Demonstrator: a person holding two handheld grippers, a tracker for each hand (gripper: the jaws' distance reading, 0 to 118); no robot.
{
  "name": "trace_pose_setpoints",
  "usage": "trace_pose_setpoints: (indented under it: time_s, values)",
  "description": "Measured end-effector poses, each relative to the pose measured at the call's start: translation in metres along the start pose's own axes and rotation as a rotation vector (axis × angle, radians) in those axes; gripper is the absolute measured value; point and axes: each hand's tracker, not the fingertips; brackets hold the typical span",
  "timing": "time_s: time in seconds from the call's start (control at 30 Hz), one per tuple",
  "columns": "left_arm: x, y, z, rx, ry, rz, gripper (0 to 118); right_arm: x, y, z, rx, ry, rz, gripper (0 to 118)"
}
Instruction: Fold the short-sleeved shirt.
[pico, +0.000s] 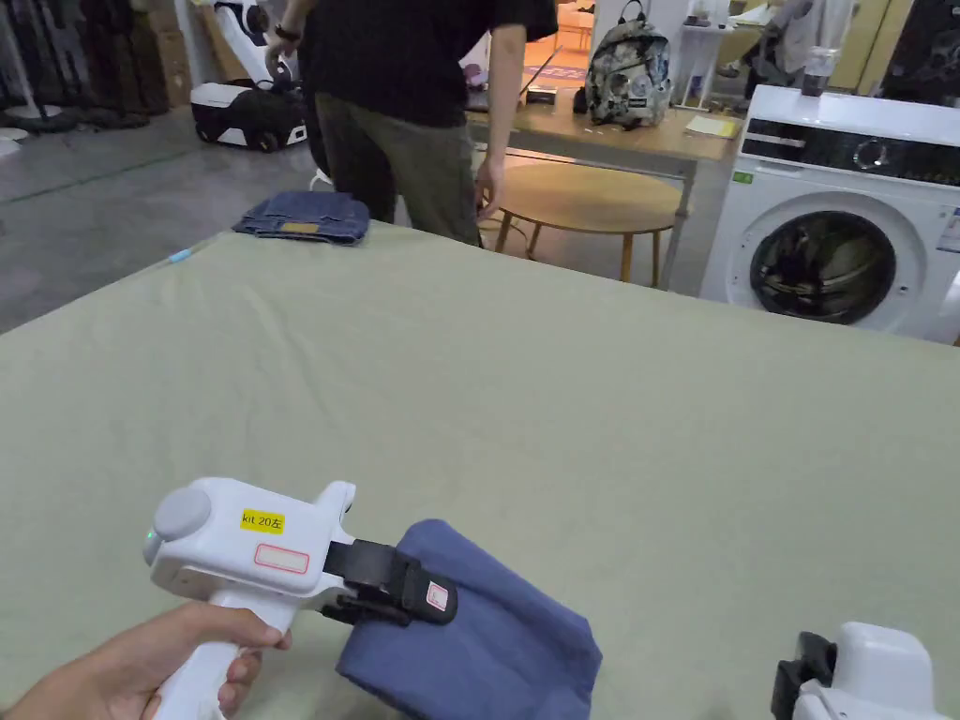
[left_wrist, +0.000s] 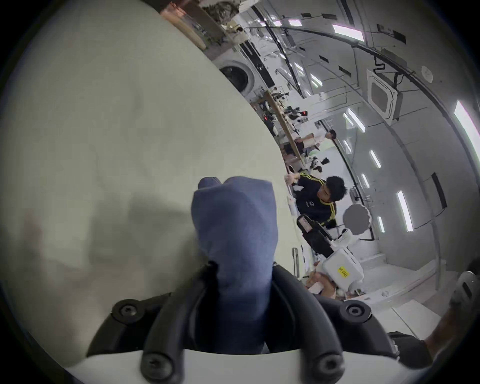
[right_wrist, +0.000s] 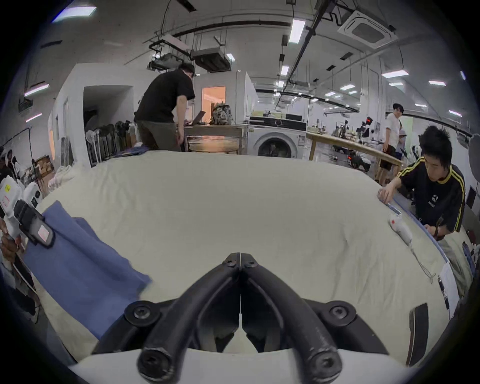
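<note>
The work surface is a wide counter (pico: 562, 394) covered in pale green cloth, in a workshop with a washing machine (pico: 834, 216) and other people beyond its far edge. The short-sleeved shirt (pico: 487, 637), blue, sits at the near edge of the counter as a compact bundle, partly lifted off the cloth. My left claw (pico: 427, 595) is clenched on one end of it: in the left gripper view both jaws press on the fabric (left_wrist: 233, 233), which runs forward between them and ends in a rounded, doubled-over edge. My right claw (right_wrist: 241, 262) is closed with its jaws meeting tip to tip and nothing between them; it hovers over bare counter to the right of the shirt. I judge the task to be well advanced: the shirt already reads as several stacked layers, with no sleeve or collar spread out. Remaining, as I judge it, are laying the bundle flat, squaring its edges and releasing. The right gripper view shows the layering best: a smaller layer lies over a larger panel (right_wrist: 85, 259) that droops to the counter, and the left claw grips the upper edge. The head view shows a folded dark blue garment (pico: 305, 217) at the far corner. The left gripper view shows the grip itself.
</note>
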Motion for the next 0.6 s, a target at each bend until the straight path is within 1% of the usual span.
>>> trace_pose_setpoints:
  time_s: [0.17, 0.3, 0.37, 0.47, 0.6]
  values:
    - [-0.019, 0.024, 0.091, 0.098, 0.098, 0.015, 14, -0.012, -0.002, -0.014, -0.025, 0.022, 0.008, 0]
    - [-0.04, 0.036, 0.152, 0.158, 0.177, 0.06, 14, -0.022, -0.004, -0.019, -0.054, 0.035, 0.019, 0]
    - [-0.05, 0.041, 0.177, 0.186, 0.222, 0.081, 14, -0.019, -0.012, -0.031, -0.065, 0.037, 0.022, 0]
    - [-0.064, 0.046, 0.207, 0.207, 0.234, 0.098, 14, -0.024, -0.011, -0.033, -0.079, 0.039, 0.031, 0]
    - [-0.079, 0.055, 0.237, 0.204, 0.292, 0.138, 14, -0.03, -0.009, -0.032, -0.094, 0.036, 0.043, 0]
